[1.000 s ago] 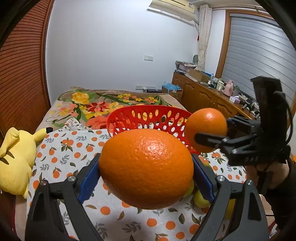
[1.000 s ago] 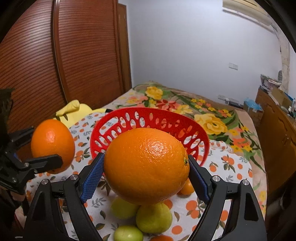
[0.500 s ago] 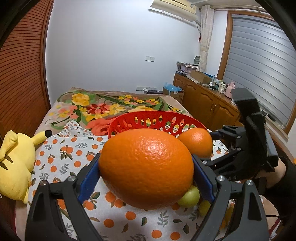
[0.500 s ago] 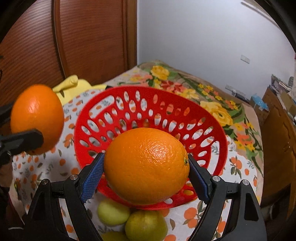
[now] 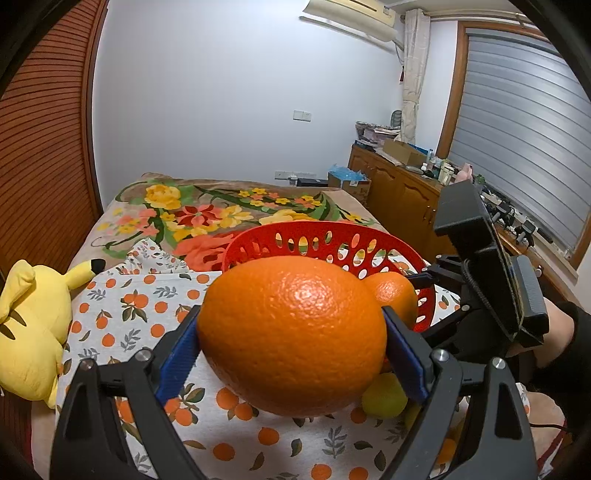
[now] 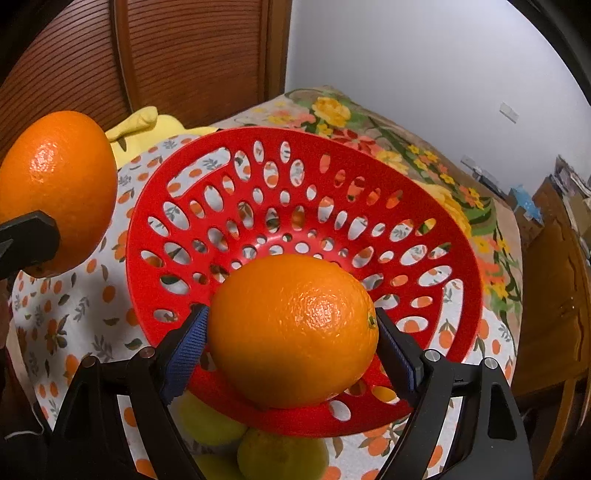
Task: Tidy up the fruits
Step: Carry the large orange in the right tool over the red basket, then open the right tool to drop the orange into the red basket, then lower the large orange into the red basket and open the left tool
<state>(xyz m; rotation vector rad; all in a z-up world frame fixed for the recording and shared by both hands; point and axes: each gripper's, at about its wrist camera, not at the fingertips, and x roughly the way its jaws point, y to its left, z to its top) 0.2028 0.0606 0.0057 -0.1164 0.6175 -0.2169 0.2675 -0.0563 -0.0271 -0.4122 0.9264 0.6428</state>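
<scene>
Oranges: right gripper [image 6: 291, 334] now holds its orange [image 6: 291, 328] over the basket [image 6: 177, 206]; release is next. Left gripper [image 5: 291, 341] grips another orange [image 5: 291, 336], waiting.

A yellow plush toy [image 5: 31, 328] is lying at the left edge of the bed, its black-tipped ear pointing toward a white cloth printed with oranges [image 5: 147, 295] that is covering the near part of the bed. A floral blanket [image 5: 207, 214] is spreading beyond it toward the white wall. A wooden cabinet [image 5: 399, 199] is standing along the right side, carrying boxes and bottles. An air conditioner [image 5: 351, 18] is hanging high on the wall, and a grey blind [image 5: 517, 129] is covering the window.
</scene>
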